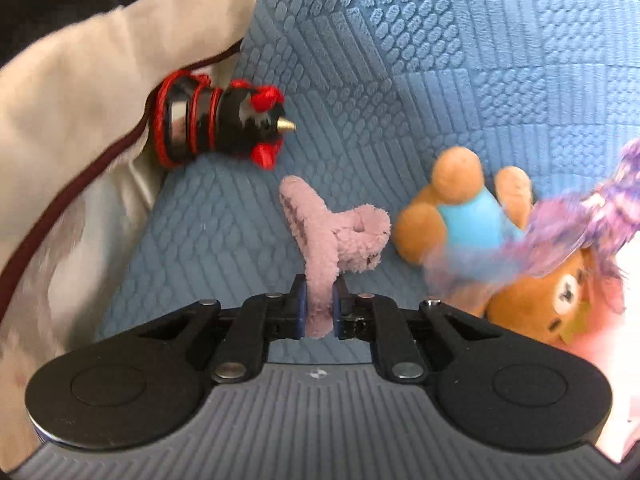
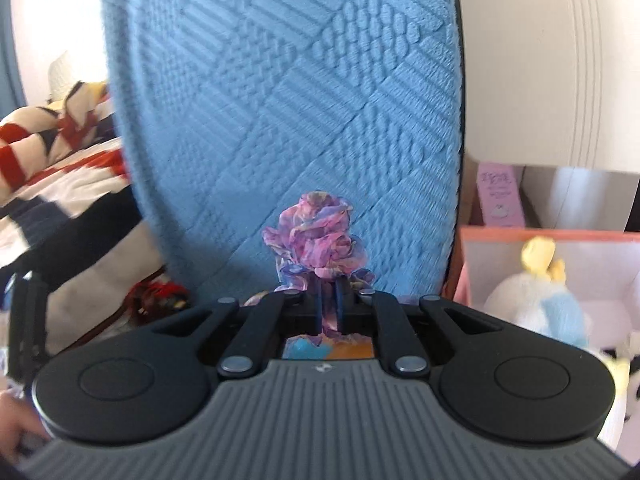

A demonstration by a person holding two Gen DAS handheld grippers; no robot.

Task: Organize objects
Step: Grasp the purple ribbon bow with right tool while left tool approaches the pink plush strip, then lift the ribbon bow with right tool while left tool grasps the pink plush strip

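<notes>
gripping the pink hair clip [image 1: 332, 236] tight, the left hand-held gripper [image 1: 319, 312] needed a steady lift off the blue cushion [image 1: 400, 80], while the right hand-held gripper [image 2: 329, 308], clamped on the purple scrunchie [image 2: 316, 240], needed the pink box [image 2: 540, 236].

Left wrist view close, steeply down on blue textured cover [image 1: 400, 60], right wrist view shallower (both share it)

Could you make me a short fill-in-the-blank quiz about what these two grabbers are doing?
1. The left gripper is shut on a fuzzy ____ hair claw.
2. The right gripper is shut on a purple ____.
3. The bear wears a ____ shirt.
4. The surface is ____.

Missing: pink; scrunchie; blue; blue
</notes>
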